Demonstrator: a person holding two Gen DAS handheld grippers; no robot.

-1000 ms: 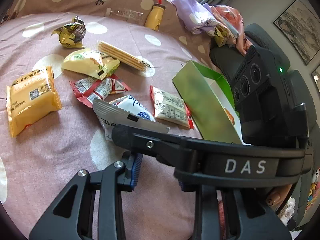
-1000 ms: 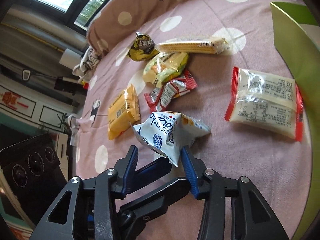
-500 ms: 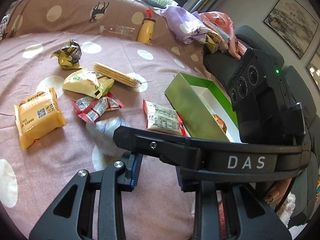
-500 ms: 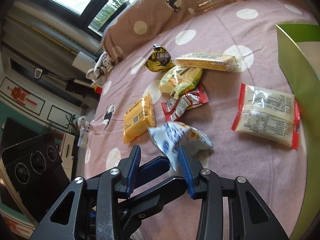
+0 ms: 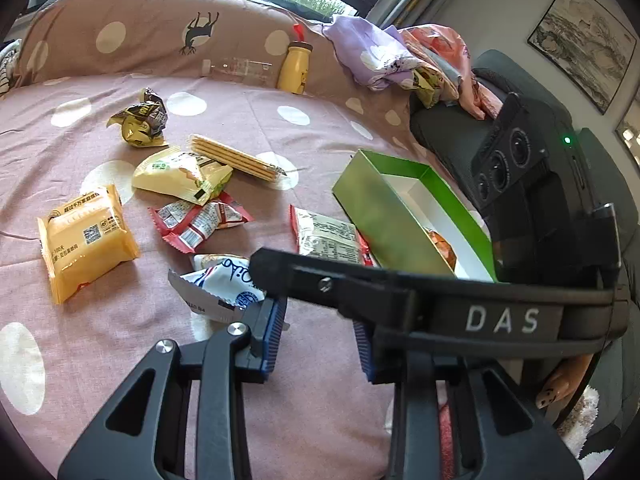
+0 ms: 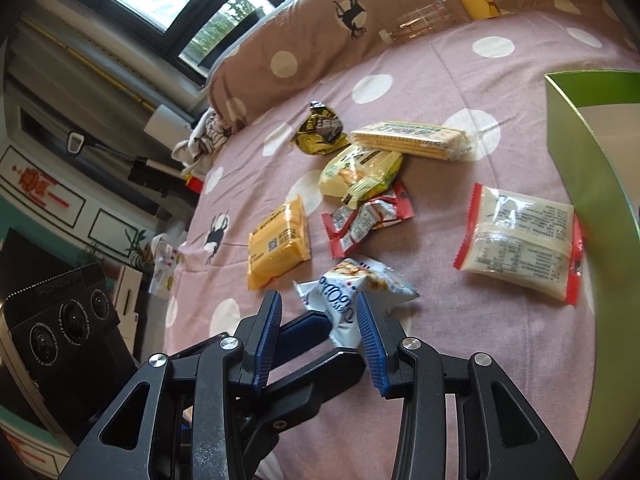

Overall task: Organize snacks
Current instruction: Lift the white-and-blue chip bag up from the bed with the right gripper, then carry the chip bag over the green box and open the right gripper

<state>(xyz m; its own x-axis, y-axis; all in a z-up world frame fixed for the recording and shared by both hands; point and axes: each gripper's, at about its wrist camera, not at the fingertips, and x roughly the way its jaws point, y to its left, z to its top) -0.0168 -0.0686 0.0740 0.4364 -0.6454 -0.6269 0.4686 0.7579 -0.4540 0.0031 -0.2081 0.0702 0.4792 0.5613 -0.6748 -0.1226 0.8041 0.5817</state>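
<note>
Two grippers are in play, and only one has work in it: our right gripper [image 6: 320, 340] has the white-and-blue snack packet [image 6: 348, 300] between its blue pads, though in the right wrist view only the right pad clearly touches the wrapper and the left pad stands apart from it, so we cannot tell whether the pinch is firm. Our left gripper [image 5: 320, 340] hangs spread with nothing between its fingers, just behind the right one. The packet sits low over the pink dotted bedspread [image 5: 320, 420], near us, with the green box [image 5: 400, 216] to the right and one snack already visible inside it. We judge the step to be carrying this packet into the box. To do it well, we should make sure both pads bite the crimped edge before lifting further, since the wrapper looks slick and puffy. We then raise it above the near green wall, pass over the red-edged packet [image 6: 520, 244] lying beside the box, and release only once it is over the white floor
</note>
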